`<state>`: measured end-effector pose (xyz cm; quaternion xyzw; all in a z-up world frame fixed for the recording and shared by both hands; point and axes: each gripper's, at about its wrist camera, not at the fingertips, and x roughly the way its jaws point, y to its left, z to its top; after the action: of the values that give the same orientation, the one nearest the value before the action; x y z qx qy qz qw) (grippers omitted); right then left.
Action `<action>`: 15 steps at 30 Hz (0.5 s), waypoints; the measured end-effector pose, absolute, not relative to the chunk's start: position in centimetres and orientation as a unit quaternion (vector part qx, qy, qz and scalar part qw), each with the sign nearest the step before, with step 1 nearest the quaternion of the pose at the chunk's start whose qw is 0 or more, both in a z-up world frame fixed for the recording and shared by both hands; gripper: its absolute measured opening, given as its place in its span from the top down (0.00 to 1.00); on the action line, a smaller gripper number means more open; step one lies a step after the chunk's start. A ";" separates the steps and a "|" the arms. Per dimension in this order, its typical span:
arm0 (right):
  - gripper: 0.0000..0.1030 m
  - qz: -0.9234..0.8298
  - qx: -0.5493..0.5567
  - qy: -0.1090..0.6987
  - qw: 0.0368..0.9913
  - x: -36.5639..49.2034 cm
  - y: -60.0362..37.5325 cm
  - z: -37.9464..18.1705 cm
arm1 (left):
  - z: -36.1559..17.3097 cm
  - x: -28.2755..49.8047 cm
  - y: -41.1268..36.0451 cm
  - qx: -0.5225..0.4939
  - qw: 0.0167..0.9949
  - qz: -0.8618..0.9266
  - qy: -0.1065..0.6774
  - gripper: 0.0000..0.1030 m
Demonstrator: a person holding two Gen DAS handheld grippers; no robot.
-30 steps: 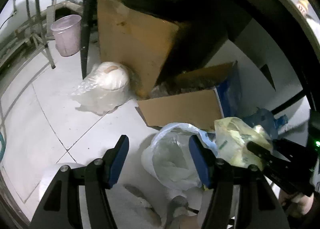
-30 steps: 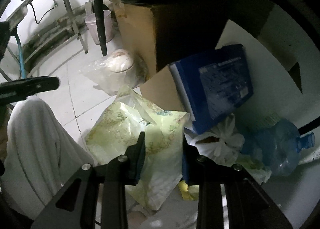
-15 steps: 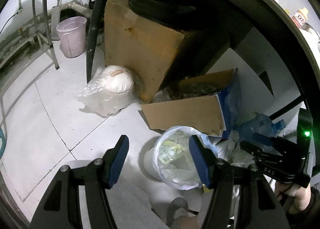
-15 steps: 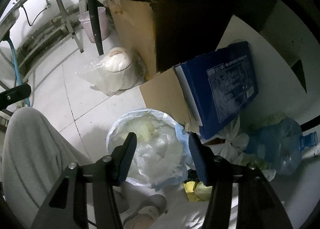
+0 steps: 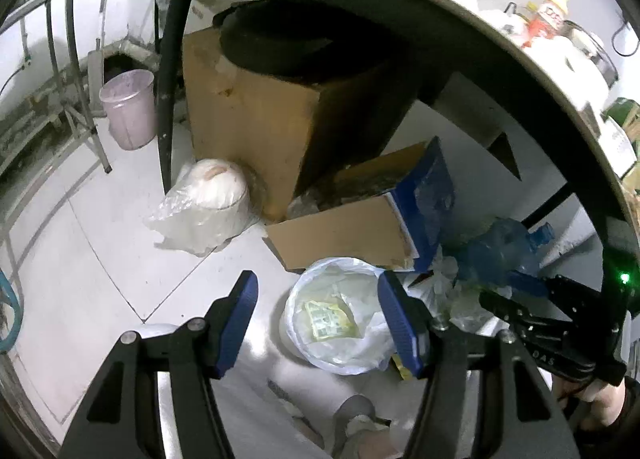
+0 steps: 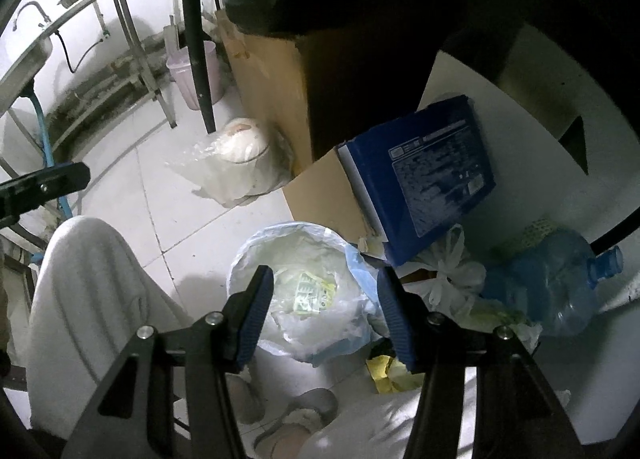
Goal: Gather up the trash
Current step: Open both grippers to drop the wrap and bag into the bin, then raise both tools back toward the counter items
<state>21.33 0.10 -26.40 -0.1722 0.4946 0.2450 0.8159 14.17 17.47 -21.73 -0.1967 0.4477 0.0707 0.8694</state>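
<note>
Two grippers, the left gripper (image 5: 318,323) and right gripper (image 6: 324,317), hang apart and empty over the trash bin (image 6: 256,255) on the floor. The yellow wrapper (image 6: 310,293) lies inside: light, soft, crinkly. Pinch an edge.

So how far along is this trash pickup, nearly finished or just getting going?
One piece looks done: a yellow-green wrapper lies inside the lined trash bin. Nothing is in hand: the right gripper and left gripper are both open and empty above it. Left to collect, it seems: yellow scraps on the floor beside the bin and crumpled white plastic by the blue bottle.
</note>
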 end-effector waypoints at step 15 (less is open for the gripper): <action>0.50 0.262 -0.143 0.444 0.845 17.0 -4.8 -19.3 | -15.2 12.4 13.0 -0.153 0.895 0.051 0.417 0.39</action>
<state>16.96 -4.79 -19.34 -0.1426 0.4441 0.2617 0.8450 12.37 13.02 -15.19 -0.1533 0.4167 0.0513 0.8945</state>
